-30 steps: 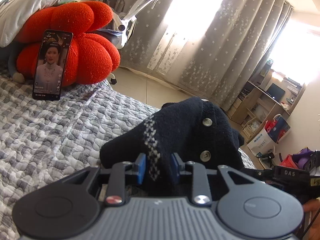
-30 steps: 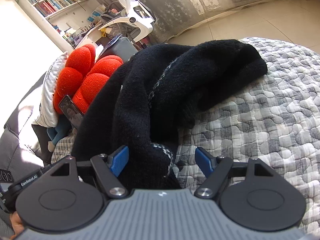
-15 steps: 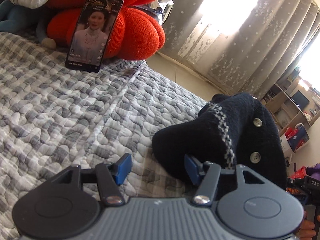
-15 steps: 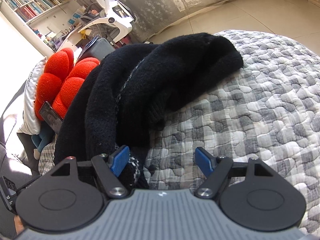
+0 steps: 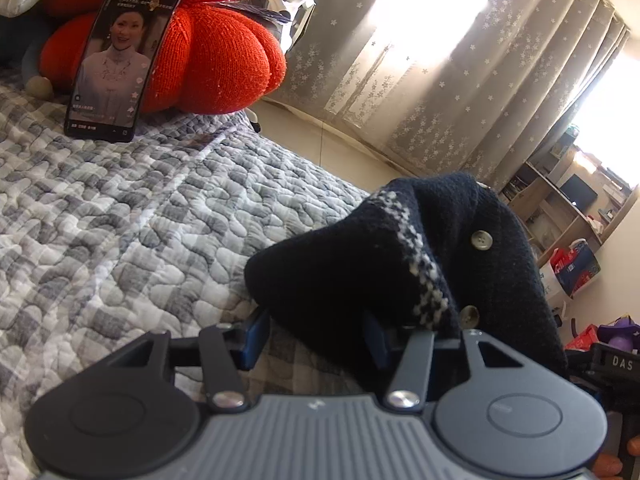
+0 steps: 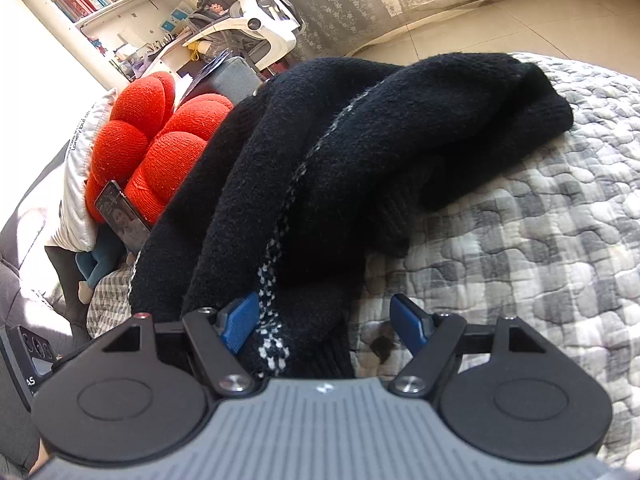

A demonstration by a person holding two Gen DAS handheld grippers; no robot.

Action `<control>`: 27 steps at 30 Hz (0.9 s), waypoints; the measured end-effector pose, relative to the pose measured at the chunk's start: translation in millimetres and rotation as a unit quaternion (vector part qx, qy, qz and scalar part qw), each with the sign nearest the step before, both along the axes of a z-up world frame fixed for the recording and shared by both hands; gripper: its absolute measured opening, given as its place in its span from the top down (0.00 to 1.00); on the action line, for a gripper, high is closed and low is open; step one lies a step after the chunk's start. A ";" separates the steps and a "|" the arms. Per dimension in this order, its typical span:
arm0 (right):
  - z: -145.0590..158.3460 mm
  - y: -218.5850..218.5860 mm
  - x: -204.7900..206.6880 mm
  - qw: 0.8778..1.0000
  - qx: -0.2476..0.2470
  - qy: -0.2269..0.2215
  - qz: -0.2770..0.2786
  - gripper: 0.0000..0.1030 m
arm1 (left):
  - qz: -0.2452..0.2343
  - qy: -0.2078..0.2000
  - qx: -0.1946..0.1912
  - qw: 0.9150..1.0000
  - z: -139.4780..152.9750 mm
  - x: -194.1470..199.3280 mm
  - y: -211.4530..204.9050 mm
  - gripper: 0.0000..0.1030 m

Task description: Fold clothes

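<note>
Black cardigan [image 5: 360, 272] lies between both grippers' downward-tilted, parted jaws, the left's just narrowing.

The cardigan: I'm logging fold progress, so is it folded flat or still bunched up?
Bunched. The black cardigan lies in a rumpled heap on the quilt, its patterned trim twisting through the folds.

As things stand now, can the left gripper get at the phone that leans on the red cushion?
Probably yes. The quilt between the left gripper and the phone lies bare. The black cardigan sits to one side and partly between the jaws, which have just been closing; it must be released first.
</note>
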State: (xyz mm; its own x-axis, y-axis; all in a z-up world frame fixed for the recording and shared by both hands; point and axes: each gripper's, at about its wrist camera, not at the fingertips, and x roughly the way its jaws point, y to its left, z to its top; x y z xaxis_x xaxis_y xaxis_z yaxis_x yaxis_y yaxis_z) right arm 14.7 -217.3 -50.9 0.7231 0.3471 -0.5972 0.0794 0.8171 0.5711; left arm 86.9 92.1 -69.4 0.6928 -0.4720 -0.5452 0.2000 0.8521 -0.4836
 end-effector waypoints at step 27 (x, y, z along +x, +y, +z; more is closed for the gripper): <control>22.9 3.0 -10.1 0.993 -0.065 -0.042 -0.084 0.75 | 0.042 -0.030 -0.033 0.998 28.6 -8.1 -18.2 0.97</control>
State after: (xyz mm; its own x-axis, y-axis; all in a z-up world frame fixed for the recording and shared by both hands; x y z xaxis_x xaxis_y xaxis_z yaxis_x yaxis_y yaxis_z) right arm 4.5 -214.3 -28.1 0.8130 0.1417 -0.5648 0.1770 0.8639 0.4715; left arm 78.8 74.0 -40.8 0.7623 -0.4445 -0.4705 0.1596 0.8335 -0.5289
